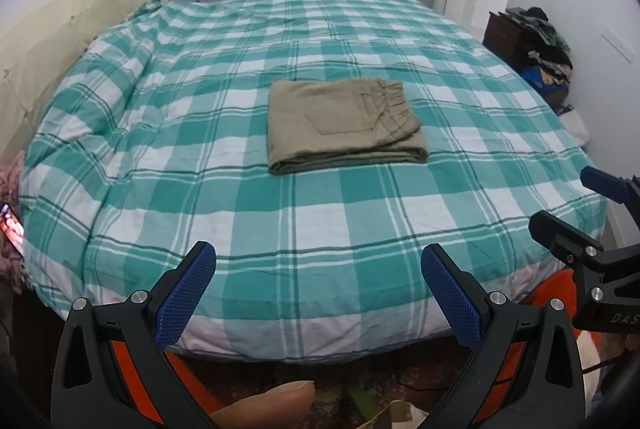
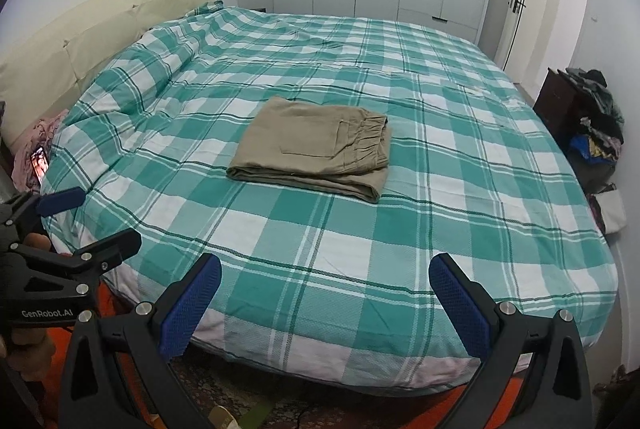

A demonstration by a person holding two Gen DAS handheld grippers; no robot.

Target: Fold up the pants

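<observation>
Left wrist view is showing the pants (image 1: pixel 344 125) lying well ahead of the left gripper (image 1: pixel 318 293), out on the middle of the bed (image 1: pixel 280 229), with a broad stretch of checked cover lying between them and the near edge of the bed. Both sets of jaws are standing spread wide and holding nothing; the right gripper (image 2: pixel 325 303) is hovering off the near edge of the bed too, with the pants ahead of it and slightly left. Neither gripper is looking clearly nearer, as both are hanging back well apart from the pants. The pants are sitting as a compact khaki rectangle, long axis running across both views, the gathered waistband (image 2: pixel 368 133) and a patch pocket (image 2: pixel 312 139) facing up toward the right end, and stacked fold layers showing along the edge nearest the grippers. Judging by that neat bundle, the folding is looking finished or nearly so; any further move would mean reaching forward over the bed.
</observation>
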